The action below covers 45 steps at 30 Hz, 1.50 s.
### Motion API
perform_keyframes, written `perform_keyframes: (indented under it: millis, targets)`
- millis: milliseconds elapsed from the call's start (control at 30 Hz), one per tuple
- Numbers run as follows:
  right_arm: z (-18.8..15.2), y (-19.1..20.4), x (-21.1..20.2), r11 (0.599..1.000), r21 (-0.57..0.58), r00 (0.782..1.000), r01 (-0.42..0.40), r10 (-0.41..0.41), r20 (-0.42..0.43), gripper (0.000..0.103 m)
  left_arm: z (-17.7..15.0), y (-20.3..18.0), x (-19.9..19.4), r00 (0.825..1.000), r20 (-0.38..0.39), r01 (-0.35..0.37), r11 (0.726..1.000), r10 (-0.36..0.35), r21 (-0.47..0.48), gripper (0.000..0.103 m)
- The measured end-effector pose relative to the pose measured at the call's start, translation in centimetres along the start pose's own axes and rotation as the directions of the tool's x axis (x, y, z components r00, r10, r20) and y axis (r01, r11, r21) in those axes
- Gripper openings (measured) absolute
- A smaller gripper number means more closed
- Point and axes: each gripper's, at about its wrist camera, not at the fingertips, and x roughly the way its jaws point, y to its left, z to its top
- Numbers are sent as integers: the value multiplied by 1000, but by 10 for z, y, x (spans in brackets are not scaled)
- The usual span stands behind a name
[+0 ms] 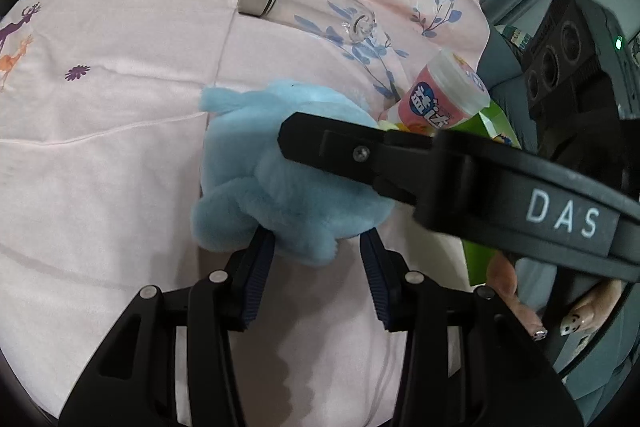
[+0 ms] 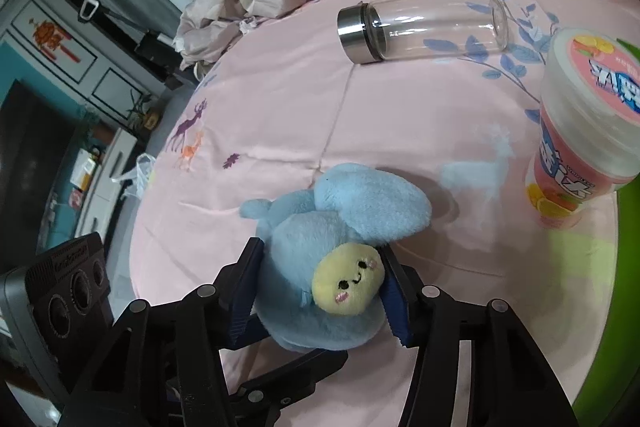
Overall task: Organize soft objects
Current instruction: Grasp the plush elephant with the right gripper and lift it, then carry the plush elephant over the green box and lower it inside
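Observation:
A light-blue plush toy [image 1: 256, 147] with a yellow smiling face [image 2: 348, 283] lies low over the pink quilt [image 1: 100, 147]. In the left wrist view my left gripper [image 1: 318, 241] has its ribbed pads against the toy's lower end, shut on it. One black finger [image 1: 332, 147] of my right gripper crosses the toy from the right. In the right wrist view my right gripper [image 2: 320, 287] clasps the plush toy [image 2: 360, 203] with one pad on the blue body and the other beside the face. The toy's underside is hidden.
An empty glass bottle [image 1: 304, 3] [image 2: 432, 27] with a steel cap lies on its side beyond the toy. A pink gum jar [image 1: 448, 95] [image 2: 580, 131] stands at the right by a green box [image 1: 496, 123]. Crumpled beige cloth [image 2: 236, 7] lies far left. The quilt's edge [image 2: 152, 227] drops away at left.

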Motion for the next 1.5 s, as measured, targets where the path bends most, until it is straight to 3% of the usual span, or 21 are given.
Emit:
perform_keyframes:
  millis: [200, 467, 700, 900, 1167, 1367, 1500]
  targets:
    - [-2, 8, -14, 999, -33, 999, 12, -10, 48, 54, 3, -11, -8, 999, 23, 27, 1000, -27, 9, 42]
    - [-6, 24, -68, 997, -80, 977, -10, 27, 212, 54, 8, -51, -44, 993, 115, 6, 989, -23, 146, 43]
    - [-14, 22, -127, 996, -84, 922, -30, 60, 383, 54, 12, -100, -74, 982, 186, -38, 958, -16, 283, 43]
    - [-23, 5, -174, 998, -43, 855, -35, 52, 515, 54, 15, -148, -80, 974, 223, -51, 910, -46, 411, 43]
    - [-39, -39, -220, 996, 75, 777, -42, -15, 629, 54, 19, -203, -62, 976, 195, -22, 846, -97, 533, 43]
    - [-51, -80, -241, 981, 180, 739, -73, -68, 671, 54, 16, -236, -38, 981, 145, 12, 796, -125, 606, 44]
    - [-55, -102, -246, 965, 252, 725, -78, -118, 679, 54, 15, -254, -17, 985, 115, 25, 772, -127, 635, 44]
